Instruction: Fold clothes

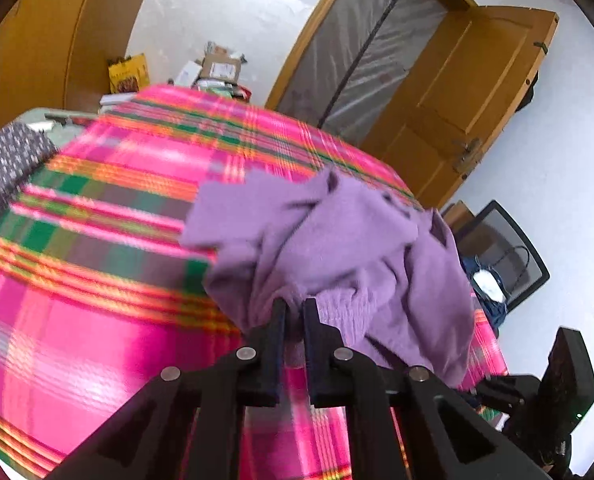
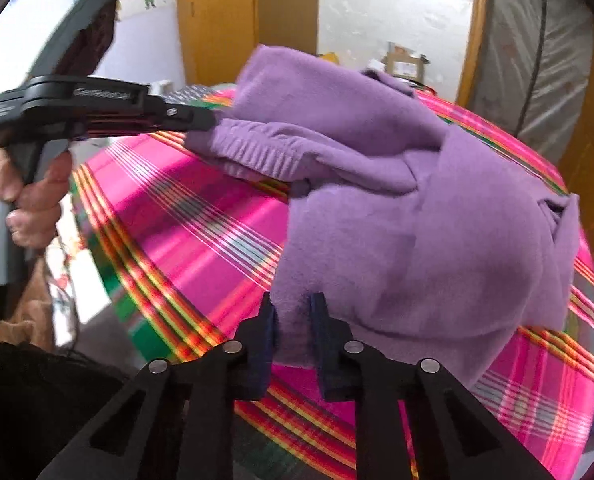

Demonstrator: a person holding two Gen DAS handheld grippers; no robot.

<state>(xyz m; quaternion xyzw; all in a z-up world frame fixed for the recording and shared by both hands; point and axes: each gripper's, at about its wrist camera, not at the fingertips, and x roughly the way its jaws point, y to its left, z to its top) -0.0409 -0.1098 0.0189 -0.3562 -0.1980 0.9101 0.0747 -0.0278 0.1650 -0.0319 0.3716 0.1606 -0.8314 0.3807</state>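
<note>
Purple garment (image 2: 397, 208), crumpled on plaid cloth (image 2: 185, 216), is clamped at its ribbed hem by left gripper (image 1: 295, 304) and at its near edge by right gripper (image 2: 293, 308).

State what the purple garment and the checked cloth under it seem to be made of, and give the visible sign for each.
Purple garment: looks like soft fleece or brushed knit, matt and fuzzy, with a ribbed hem where the left claw holds it.
Checked cloth: appears to be a smooth woven fabric in pink, green and orange plaid with a slight sheen; cotton or synthetic cannot be told.
</note>
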